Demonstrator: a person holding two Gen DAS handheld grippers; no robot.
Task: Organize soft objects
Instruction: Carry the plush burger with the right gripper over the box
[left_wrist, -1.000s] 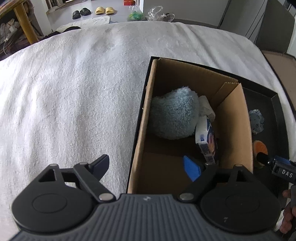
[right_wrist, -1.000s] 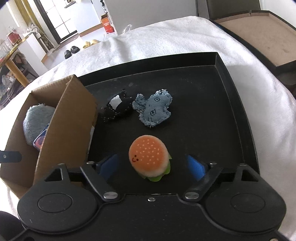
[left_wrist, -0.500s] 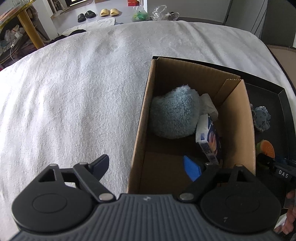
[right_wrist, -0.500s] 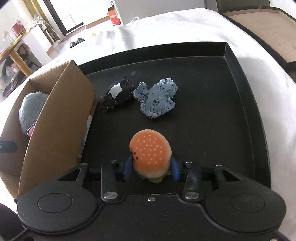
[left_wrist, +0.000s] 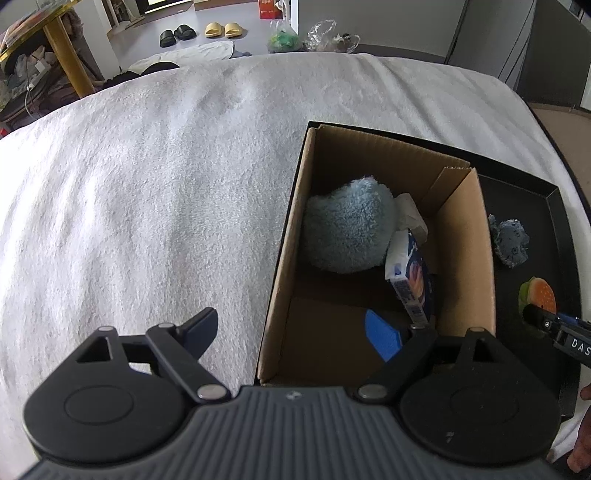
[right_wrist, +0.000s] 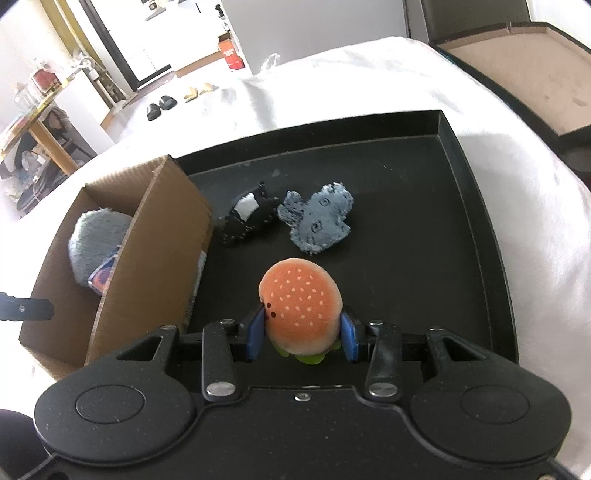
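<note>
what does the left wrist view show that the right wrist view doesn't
Only the left wrist view shows the box floor, a tissue pack leaning inside it, and the open left tongs straddling the box's near wall.

Only the right wrist view shows the black stitched toy and the right tongs clamped on the burger plush.

Both show the cardboard box, fluffy blue plush, denim toy, black tray and white bedcover.

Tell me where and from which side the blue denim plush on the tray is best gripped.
Probably from above, across the narrower middle of the blue denim plush: it lies flat on the black tray, free on its right side, while the black plush sits close on its left.
</note>
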